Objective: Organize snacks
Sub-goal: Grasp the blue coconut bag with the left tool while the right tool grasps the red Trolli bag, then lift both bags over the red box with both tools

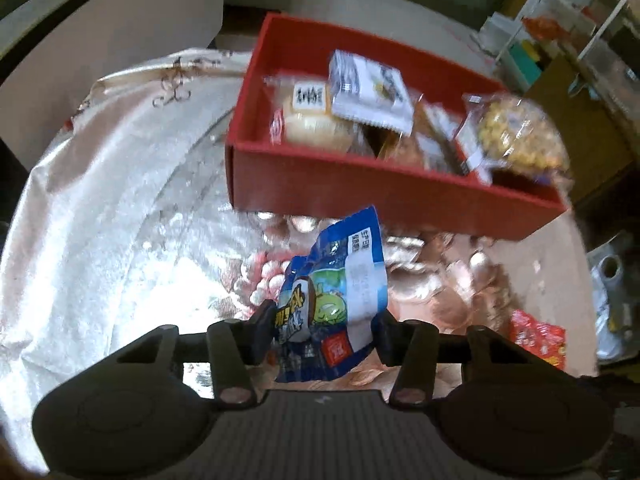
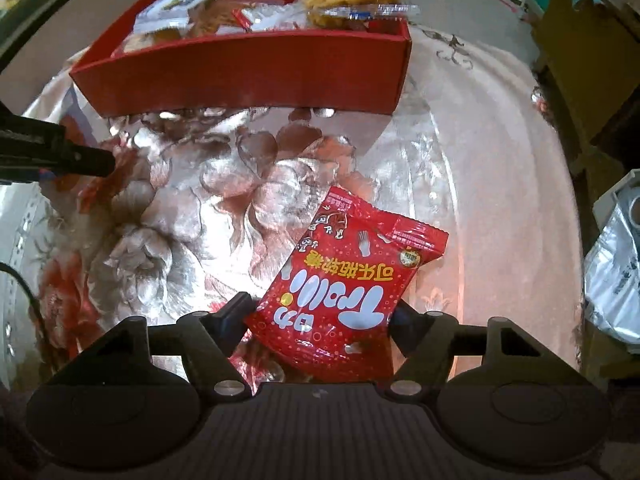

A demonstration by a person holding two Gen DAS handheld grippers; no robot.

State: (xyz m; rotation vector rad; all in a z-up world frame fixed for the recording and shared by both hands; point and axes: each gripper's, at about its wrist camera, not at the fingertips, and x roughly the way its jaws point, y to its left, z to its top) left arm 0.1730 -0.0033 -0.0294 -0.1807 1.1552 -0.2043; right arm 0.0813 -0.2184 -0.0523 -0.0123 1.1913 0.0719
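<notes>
My left gripper (image 1: 326, 326) is shut on a blue snack packet (image 1: 336, 300) and holds it above the cloth, just short of the red box (image 1: 384, 196). The box holds several wrapped snacks, among them a bun (image 1: 310, 126) and a bag of yellow puffs (image 1: 520, 136). My right gripper (image 2: 326, 316) is shut on a red Trolli candy bag (image 2: 352, 284) that rests low over the flowered tablecloth (image 2: 208, 184). The red box (image 2: 248, 76) stands ahead of it. The left gripper's finger (image 2: 86, 160) shows at the left edge of the right wrist view.
The red candy bag also shows at the lower right of the left wrist view (image 1: 538, 340). A silver bag (image 2: 616, 272) lies beyond the table's right edge. Shelves and cardboard boxes (image 1: 560, 80) stand behind the table.
</notes>
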